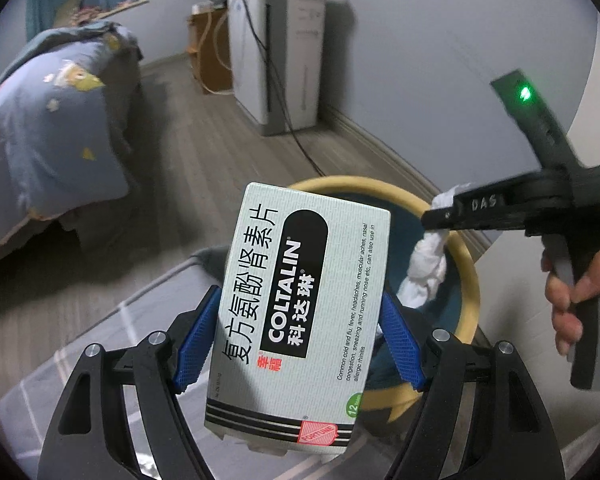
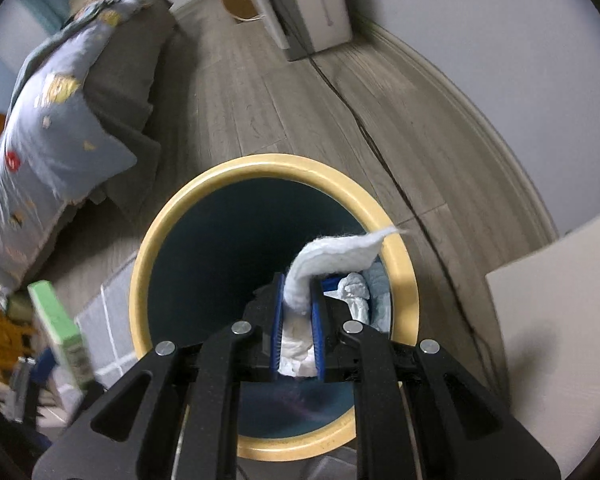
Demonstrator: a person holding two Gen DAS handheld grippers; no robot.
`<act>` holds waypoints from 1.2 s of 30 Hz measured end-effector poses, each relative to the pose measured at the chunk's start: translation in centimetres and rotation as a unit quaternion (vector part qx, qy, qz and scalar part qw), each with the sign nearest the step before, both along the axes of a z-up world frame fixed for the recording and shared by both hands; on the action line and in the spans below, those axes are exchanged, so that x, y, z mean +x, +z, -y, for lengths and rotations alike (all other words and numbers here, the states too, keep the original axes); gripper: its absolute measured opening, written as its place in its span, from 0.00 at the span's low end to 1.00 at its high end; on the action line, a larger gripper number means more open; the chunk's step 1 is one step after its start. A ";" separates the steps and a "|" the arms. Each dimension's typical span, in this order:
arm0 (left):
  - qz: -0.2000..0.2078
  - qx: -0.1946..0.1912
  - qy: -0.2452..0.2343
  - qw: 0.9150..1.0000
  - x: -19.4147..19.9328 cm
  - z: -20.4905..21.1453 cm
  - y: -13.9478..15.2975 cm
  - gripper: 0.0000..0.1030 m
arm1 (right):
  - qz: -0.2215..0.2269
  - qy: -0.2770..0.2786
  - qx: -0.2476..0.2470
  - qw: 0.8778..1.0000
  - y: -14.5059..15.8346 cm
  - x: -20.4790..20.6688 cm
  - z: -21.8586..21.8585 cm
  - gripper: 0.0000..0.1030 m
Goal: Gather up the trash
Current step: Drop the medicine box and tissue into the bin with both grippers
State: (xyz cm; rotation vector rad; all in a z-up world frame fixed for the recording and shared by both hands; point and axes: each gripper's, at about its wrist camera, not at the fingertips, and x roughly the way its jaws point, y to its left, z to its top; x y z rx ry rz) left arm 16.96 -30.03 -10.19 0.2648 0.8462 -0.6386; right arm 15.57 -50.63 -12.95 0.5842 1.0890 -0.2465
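My left hand-held gripper (image 1: 296,332) is wide apart but squeezing a Coltalin medicine box (image 1: 296,312) w/ its blue pads (image 1: 196,340). The box stands up tall, just in front of the trash bin (image 1: 470,280). My right hand-held gripper (image 2: 297,320) is almost shut, pinching a white tissue wad (image 2: 332,256) right over the bin's dark inside. The bin has a yellow rim (image 2: 172,220) & sits on the wood floor (image 2: 260,92). A bed w/ a blue blanket (image 1: 48,128) is off to the left.

Medicine box (image 1: 296,312), centre of the left wrist view, reads "COLTALIN", "FORTUNE", "12", plus Chinese characters. Right tongs (image 1: 440,216), right of frame, read "DAS".
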 end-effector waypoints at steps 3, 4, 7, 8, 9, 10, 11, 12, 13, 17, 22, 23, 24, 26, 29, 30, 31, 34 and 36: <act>-0.003 0.015 -0.007 1.000 0.5 1.4 -1.1 0.74 | 0.001 -0.006 0.008 1.000 -0.3 -0.1 0.6 0.12; -0.004 0.018 -0.008 1.000 0.5 1.7 -1.4 0.74 | 0.001 -0.006 0.006 1.000 -0.3 -0.1 0.6 0.12; -0.013 0.023 -0.010 1.000 1.0 2.6 -2.3 0.74 | 0.003 -0.012 0.006 1.000 -0.3 -0.1 0.8 0.12; -0.015 0.026 -0.009 1.000 1.1 2.8 -2.7 0.74 | 0.004 -0.015 0.007 1.000 -0.3 -0.2 0.9 0.12; -0.016 0.027 -0.009 0.999 1.3 2.9 -2.9 0.74 | 0.005 -0.016 0.009 1.000 -0.3 -0.2 1.0 0.12; -0.016 0.029 -0.006 0.999 1.5 3.0 -3.1 0.74 | 0.004 -0.014 0.009 1.000 -0.4 -0.1 0.9 0.12; -0.015 0.028 -0.005 0.999 1.6 2.9 -3.1 0.74 | 0.004 -0.011 0.009 1.000 -0.5 -0.1 0.8 0.12; -0.014 0.025 -0.004 1.000 1.6 2.9 -3.1 0.75 | 0.002 -0.009 0.006 1.000 -0.5 0.0 0.7 0.12; -0.015 0.022 -0.003 1.000 1.8 2.9 -3.1 0.75 | 0.001 -0.009 0.004 1.000 -0.6 0.0 0.7 0.12; -0.006 0.027 0.002 1.000 1.9 2.5 -3.0 0.78 | -0.001 -0.008 0.003 1.000 -0.7 0.1 0.6 0.12; -0.004 0.014 0.014 1.000 2.1 1.8 -2.6 0.85 | -0.005 -0.007 0.002 1.000 -0.6 0.2 0.3 0.12; -0.002 0.015 0.014 1.000 2.0 1.6 -2.6 0.85 | -0.005 -0.006 0.002 1.000 -0.6 0.2 0.3 0.12; -0.001 0.017 0.014 1.000 2.0 1.4 -2.5 0.85 | -0.006 -0.004 0.003 1.000 -0.6 0.3 0.2 0.12; 0.001 0.020 0.018 1.000 1.9 0.8 -2.5 0.85 | -0.010 0.001 0.002 1.000 -0.7 0.4 0.0 0.14; 0.002 0.017 0.030 0.999 1.8 -0.2 -2.1 0.87 | -0.015 0.009 -0.006 1.000 -0.6 0.6 -0.6 0.27; 0.003 0.016 0.034 0.999 1.7 -0.7 -2.0 0.87 | -0.015 0.012 -0.011 1.000 -0.4 0.7 -0.8 0.30; 0.004 0.016 0.037 0.999 1.7 -1.2 -1.9 0.88 | -0.014 0.013 -0.014 1.000 -0.3 0.7 -1.0 0.36; 0.007 0.013 0.050 0.999 1.3 -2.8 -1.3 0.89 | -0.010 0.013 -0.028 0.999 0.3 0.8 -1.5 0.58; 0.009 0.013 0.062 0.998 1.2 -4.2 -0.9 0.90 | -0.009 0.015 -0.035 0.999 0.7 0.8 -1.9 0.63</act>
